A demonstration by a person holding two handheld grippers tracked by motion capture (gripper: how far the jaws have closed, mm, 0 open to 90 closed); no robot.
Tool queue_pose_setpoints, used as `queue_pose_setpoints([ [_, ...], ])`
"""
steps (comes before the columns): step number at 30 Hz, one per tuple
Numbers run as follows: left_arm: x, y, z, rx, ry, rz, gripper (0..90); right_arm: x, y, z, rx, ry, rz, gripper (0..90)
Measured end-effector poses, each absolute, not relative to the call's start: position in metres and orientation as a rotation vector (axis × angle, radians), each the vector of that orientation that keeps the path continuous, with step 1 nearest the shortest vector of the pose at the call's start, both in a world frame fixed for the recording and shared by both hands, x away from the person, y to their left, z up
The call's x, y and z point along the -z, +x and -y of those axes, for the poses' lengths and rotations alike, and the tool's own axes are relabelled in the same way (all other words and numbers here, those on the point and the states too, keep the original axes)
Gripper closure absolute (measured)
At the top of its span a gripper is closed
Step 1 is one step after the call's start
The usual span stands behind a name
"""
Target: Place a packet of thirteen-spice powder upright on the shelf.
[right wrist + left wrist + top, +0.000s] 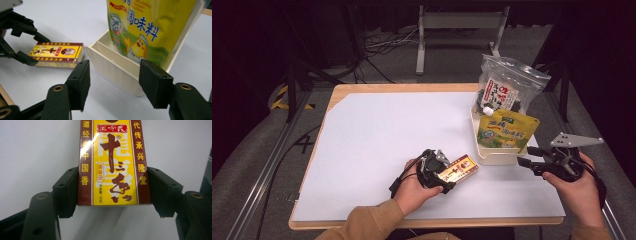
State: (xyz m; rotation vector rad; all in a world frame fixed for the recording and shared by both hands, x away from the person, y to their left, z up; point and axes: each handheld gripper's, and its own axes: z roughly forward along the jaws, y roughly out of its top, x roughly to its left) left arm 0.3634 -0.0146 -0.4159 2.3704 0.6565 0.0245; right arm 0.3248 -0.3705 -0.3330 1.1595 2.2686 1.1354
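- Left gripper (447, 176) fingers clamp the yellow seasoning box (113, 162) by its long sides, just above the white desk (377, 130)
- Right gripper (528, 159) fingers stand wide around the cream tray's (112, 67) corner, not gripping it

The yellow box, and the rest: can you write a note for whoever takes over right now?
Left gripper: shut on the box, jaws on its two long sides, near one end.
Right gripper: open, holding nothing, jaws astride the near wall of the bin.
Things: the box is beside the bin on the white table; the yellow pouch and clear bag stand in the bin.
Done: box gripped, two packs binned.
Left: probably move the box into the bin.
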Motion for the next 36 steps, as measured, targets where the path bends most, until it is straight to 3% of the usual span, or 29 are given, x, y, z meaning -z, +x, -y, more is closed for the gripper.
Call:
queue_pose_setpoints([
  [17, 0.401, 0.359, -0.007, -0.125, 2.177, -0.602, 32.5, 0.32, 0.326, 0.344, -1.242, 1.093, -2.301, 42.6],
  [26, 0.403, 0.353, -0.011, -0.196, 2.046, -0.574, 32.5, 0.303, 0.331, 0.321, -1.264, 1.088, -2.335, 47.9],
  [36, 0.401, 0.35, -0.012, -0.196, 2.003, -0.532, 32.5, 0.293, 0.345, 0.298, -1.266, 1.106, -2.383, 48.3],
])
